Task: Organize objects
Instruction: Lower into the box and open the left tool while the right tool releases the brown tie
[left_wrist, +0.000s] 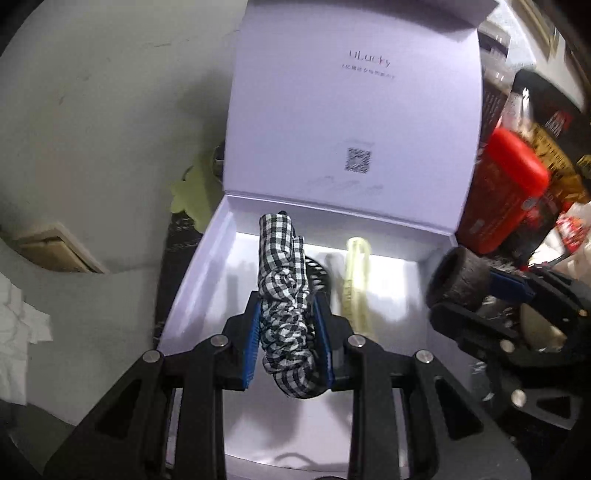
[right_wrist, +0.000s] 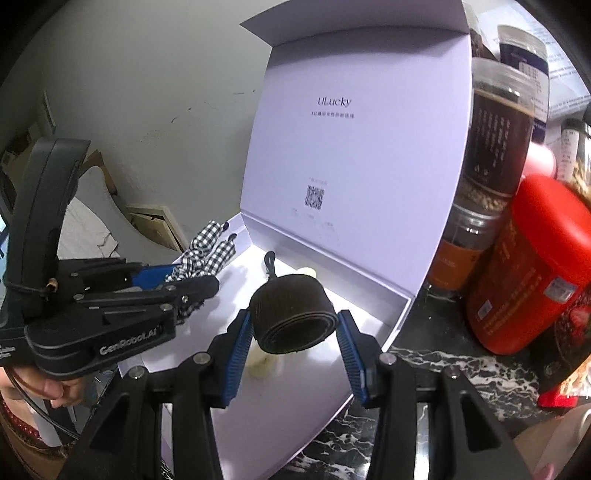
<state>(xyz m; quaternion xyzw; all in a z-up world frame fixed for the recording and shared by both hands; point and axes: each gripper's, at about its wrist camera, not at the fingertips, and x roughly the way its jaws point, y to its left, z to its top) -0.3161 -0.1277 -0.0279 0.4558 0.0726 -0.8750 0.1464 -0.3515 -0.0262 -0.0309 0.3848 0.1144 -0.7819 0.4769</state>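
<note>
Dim indoor light; glare whitens the floor of the white box (left_wrist: 207, 280) near its back wall. Strong fisheye bending, dark corner vignetting, motion blur on the red canister (left_wrist: 506, 184).

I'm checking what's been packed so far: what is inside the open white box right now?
On the white box floor lies a pale yellow hair clip, with a dark comb-like piece behind the gingham scrunchie. The grippers and what they hold cover the rest of the floor.
</note>
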